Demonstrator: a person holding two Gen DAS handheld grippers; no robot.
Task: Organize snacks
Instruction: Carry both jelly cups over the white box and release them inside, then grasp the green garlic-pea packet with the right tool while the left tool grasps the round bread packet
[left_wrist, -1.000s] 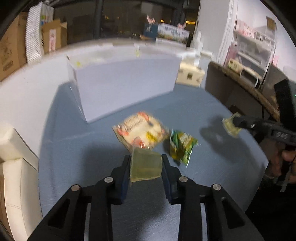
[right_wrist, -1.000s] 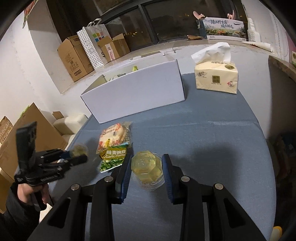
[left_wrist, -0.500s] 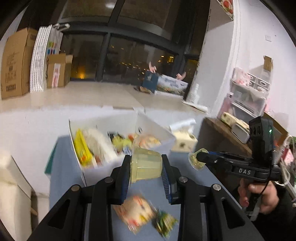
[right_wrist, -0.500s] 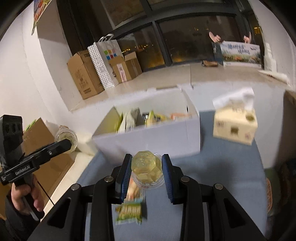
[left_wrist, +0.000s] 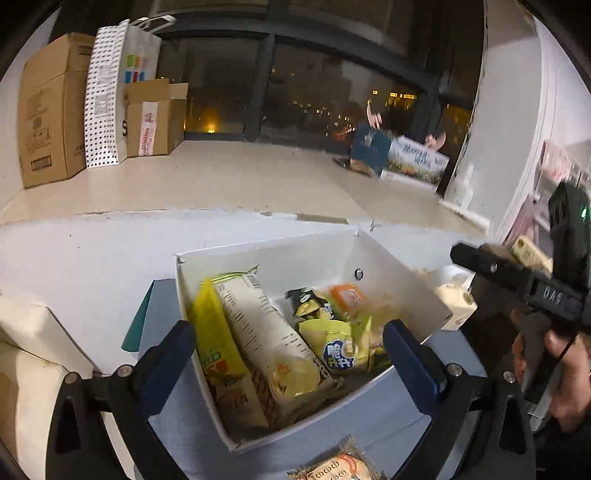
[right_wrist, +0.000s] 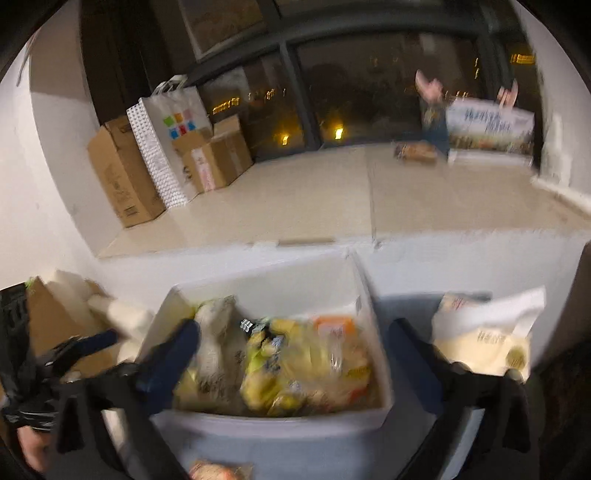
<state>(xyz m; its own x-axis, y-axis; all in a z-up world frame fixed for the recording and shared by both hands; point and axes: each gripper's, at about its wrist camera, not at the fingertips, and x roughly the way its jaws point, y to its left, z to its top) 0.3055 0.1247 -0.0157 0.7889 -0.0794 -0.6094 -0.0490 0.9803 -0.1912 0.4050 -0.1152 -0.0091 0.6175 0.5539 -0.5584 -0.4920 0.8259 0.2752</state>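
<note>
Left gripper (left_wrist: 288, 345): held over the white cardboard box (left_wrist: 402, 258), jaws spread wide with nothing between them.
Right gripper (right_wrist: 291, 352): also above the box, jaws wide apart and empty (this view is smeared by motion, so fine detail is lost).
Box contents: a tall cracker sleeve (left_wrist: 266, 332) leans beside a yellow packet (left_wrist: 214, 339) at the left; a yellow-green chip bag (left_wrist: 340, 349), a small dark sachet (left_wrist: 306, 299) and an orange-lidded cup (left_wrist: 345, 295) crowd the right. The pile sits high against the walls.
Still on the blue-grey table (left_wrist: 177, 424): an orange-printed biscuit packet (left_wrist: 332, 469), just in front of the box's near wall, cut off by the bottom of the view.
Nearby: a tissue pack (right_wrist: 484, 339) stands to the right of the box, close to its wall.
Task progress: most snacks appear to be in the box; at least one packet looks left to collect.
Risk, crowding: both grippers share the space over one box, so a hurried turn could knock them together.
Risk, box: a low finger could catch the thin near wall and drag or tip the box.
Risk, packet: the flat, slippery wrapper could slide away or be crushed if pinched hard.
Risk, overflow: another item dropped on the heap may roll out.
</note>
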